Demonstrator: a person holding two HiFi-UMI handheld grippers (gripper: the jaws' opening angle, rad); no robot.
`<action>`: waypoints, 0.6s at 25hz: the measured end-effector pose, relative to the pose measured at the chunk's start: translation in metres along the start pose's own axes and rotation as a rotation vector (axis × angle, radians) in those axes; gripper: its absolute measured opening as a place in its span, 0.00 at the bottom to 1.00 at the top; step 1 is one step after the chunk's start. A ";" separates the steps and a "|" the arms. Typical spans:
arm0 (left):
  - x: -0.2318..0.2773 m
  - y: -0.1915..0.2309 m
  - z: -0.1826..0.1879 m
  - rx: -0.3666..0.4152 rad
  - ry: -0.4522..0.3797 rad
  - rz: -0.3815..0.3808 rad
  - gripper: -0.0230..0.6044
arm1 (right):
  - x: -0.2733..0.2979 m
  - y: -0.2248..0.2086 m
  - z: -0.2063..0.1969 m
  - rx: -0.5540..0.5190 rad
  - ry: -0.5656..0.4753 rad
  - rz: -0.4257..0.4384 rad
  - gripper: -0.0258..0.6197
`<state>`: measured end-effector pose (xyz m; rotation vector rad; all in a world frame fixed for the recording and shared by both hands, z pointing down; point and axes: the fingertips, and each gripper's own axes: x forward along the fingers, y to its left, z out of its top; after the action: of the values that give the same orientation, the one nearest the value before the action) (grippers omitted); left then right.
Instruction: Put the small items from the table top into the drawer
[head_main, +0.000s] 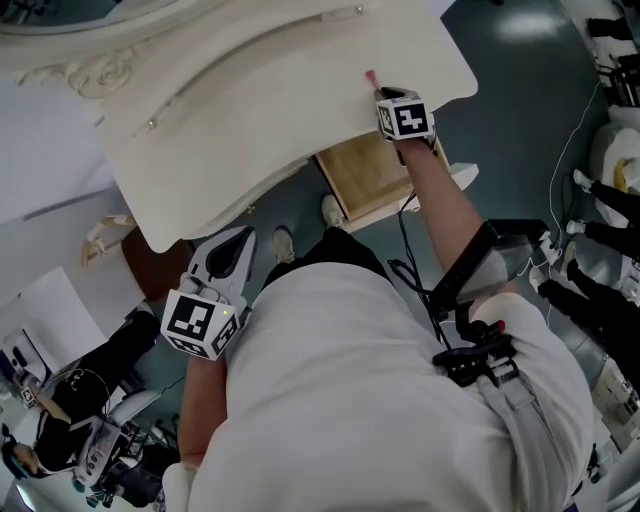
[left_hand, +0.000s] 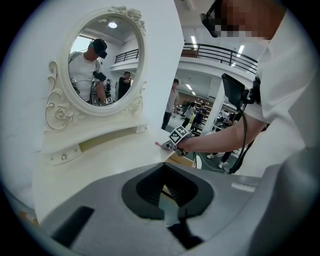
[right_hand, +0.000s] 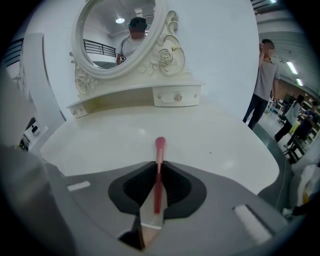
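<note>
A pink makeup brush (head_main: 371, 78) lies at the right front edge of the cream dressing table (head_main: 270, 110). My right gripper (head_main: 383, 92) is shut on its handle. In the right gripper view the brush (right_hand: 160, 145) runs straight out between the jaws, its head resting over the table top (right_hand: 215, 145). Under the table's right side an open wooden drawer (head_main: 368, 175) shows its bare bottom. My left gripper (head_main: 232, 250) hangs below the table's front edge near my body, jaws close together with nothing between them. The left gripper view shows the right gripper (left_hand: 170, 145) from the side.
An oval mirror (right_hand: 117, 40) with a carved frame stands at the back of the table, with a small knobbed drawer (right_hand: 176, 96) at its base. My shoes (head_main: 283, 243) are on the floor beside the open drawer. Other people (right_hand: 263, 85) stand off to the right.
</note>
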<state>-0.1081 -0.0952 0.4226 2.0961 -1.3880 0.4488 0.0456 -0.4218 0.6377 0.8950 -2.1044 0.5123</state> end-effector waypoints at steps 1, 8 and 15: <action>0.000 0.002 0.000 0.002 0.000 -0.004 0.03 | 0.000 0.001 0.000 -0.001 0.000 0.005 0.11; 0.005 0.001 0.004 0.032 -0.005 -0.053 0.03 | -0.021 0.006 -0.008 0.014 -0.014 0.015 0.11; 0.002 -0.015 0.002 0.073 -0.022 -0.105 0.03 | -0.054 0.016 -0.034 0.033 -0.027 0.024 0.11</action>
<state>-0.0933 -0.0938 0.4179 2.2263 -1.2840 0.4409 0.0751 -0.3674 0.6160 0.9012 -2.1385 0.5521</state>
